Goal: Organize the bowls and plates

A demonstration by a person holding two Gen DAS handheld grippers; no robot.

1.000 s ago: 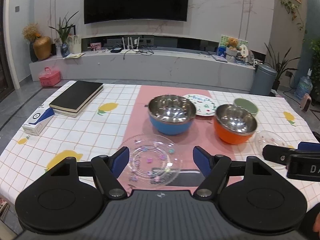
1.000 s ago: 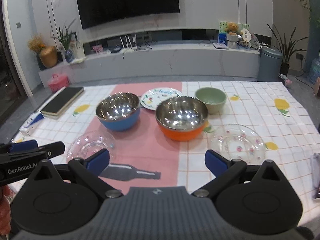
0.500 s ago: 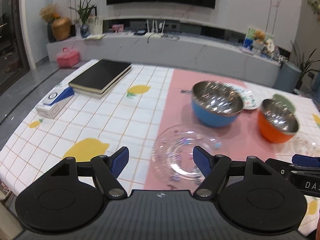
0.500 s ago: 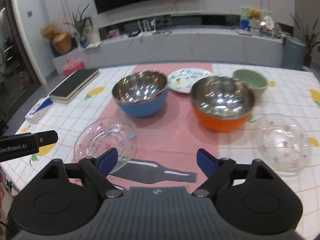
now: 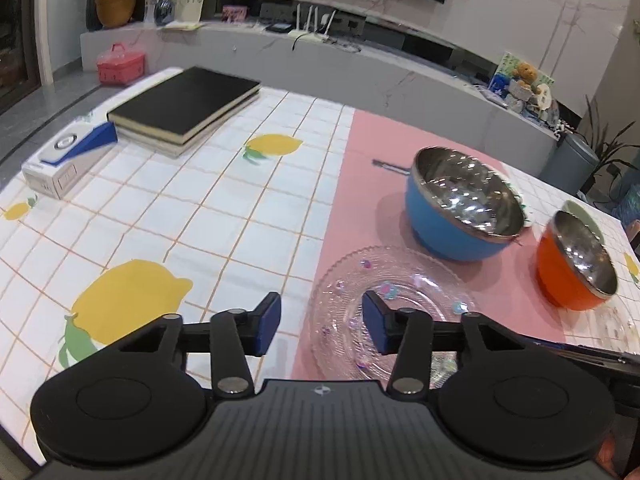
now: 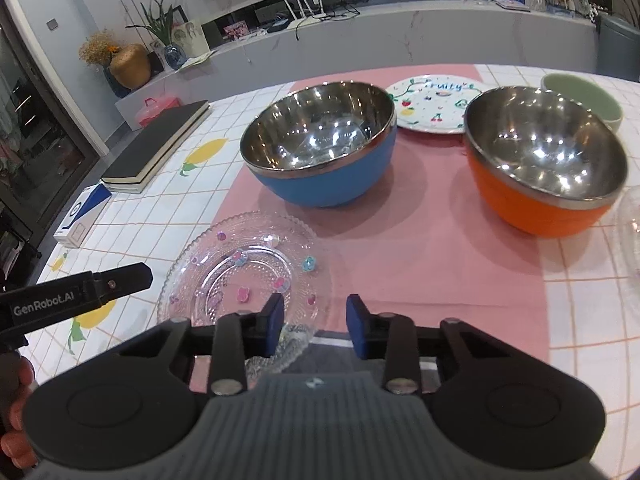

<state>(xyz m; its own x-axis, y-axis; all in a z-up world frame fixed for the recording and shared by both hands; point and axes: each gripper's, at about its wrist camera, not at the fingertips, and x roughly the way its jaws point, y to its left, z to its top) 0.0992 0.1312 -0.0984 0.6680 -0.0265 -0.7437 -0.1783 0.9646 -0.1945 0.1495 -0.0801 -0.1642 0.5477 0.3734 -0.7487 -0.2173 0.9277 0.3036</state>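
Looking across my desk [image 5: 200,216] with its lemon-print checked cloth and pink runner, I judge the sorting has hardly begun: every dish sits apart, and nothing is stacked.

Largest are two steel-lined bowls. A blue bowl [image 6: 320,148] stands upright on the runner, and an orange bowl [image 6: 548,168] stands to its right, near but not touching. Behind and between them lies a white plate [image 6: 434,106] painted with fruit. A small green bowl [image 6: 584,98] sits at the far right, behind the orange one.

Closest to me is a clear glass plate [image 6: 244,268] dotted with little flowers, flat at the runner's left edge. A second clear glass dish [image 6: 630,232] barely shows at the right frame edge.

My left tongs [image 5: 320,322] are parted and hold nothing, with one fingertip over the near plate's rim. My right tongs [image 6: 315,326] are also parted and empty, at the plate's near right edge. I cannot tell whether either is touching the glass.

Left to do, I judge: gather the plates together and nest the bowls.
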